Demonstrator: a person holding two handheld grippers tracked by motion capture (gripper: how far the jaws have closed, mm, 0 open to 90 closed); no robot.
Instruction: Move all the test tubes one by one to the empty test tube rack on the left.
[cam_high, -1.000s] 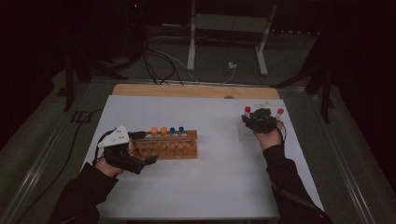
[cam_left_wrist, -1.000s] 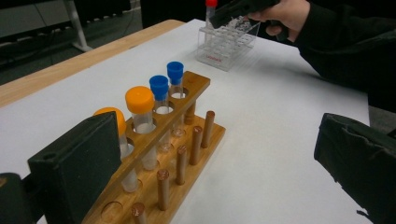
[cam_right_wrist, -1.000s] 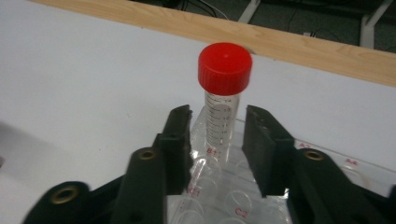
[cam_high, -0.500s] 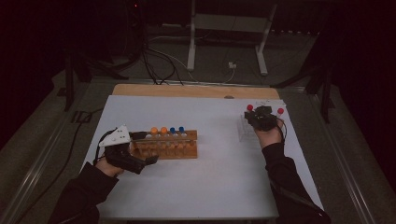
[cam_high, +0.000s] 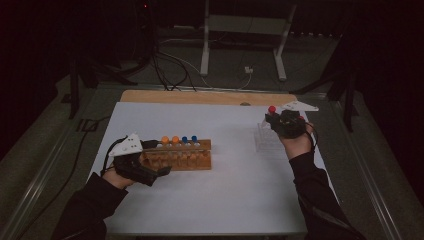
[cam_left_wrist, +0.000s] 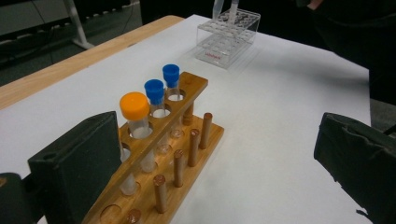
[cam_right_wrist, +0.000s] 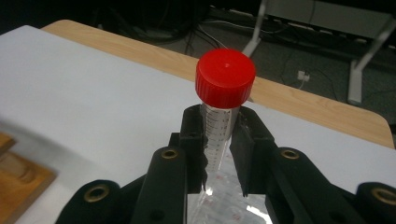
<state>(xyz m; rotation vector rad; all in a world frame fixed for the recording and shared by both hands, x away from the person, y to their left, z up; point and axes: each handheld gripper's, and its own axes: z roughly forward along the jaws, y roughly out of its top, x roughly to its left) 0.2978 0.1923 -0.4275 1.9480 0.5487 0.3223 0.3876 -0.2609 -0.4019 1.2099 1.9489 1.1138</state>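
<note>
One red-capped tube (cam_right_wrist: 219, 116) sits clamped between your right gripper's (cam_high: 276, 121) jaws at mid-right of the high view, above the clear rack (cam_high: 266, 140), where another red cap shows just behind the gripper. Your left gripper (cam_high: 150, 165), jaws spread wide, brackets the near end of the wooden rack (cam_left_wrist: 187, 140) at lower left. Judging by its empty holes, the transfer is barely begun. Orange- and blue-capped tubes (cam_left_wrist: 154, 91) fill its back row; bare white table (cam_high: 225, 200) lies between.

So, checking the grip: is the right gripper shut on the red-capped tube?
Shut. The right gripper's jaws press both sides of the red-capped tube, just below its cap.
</note>
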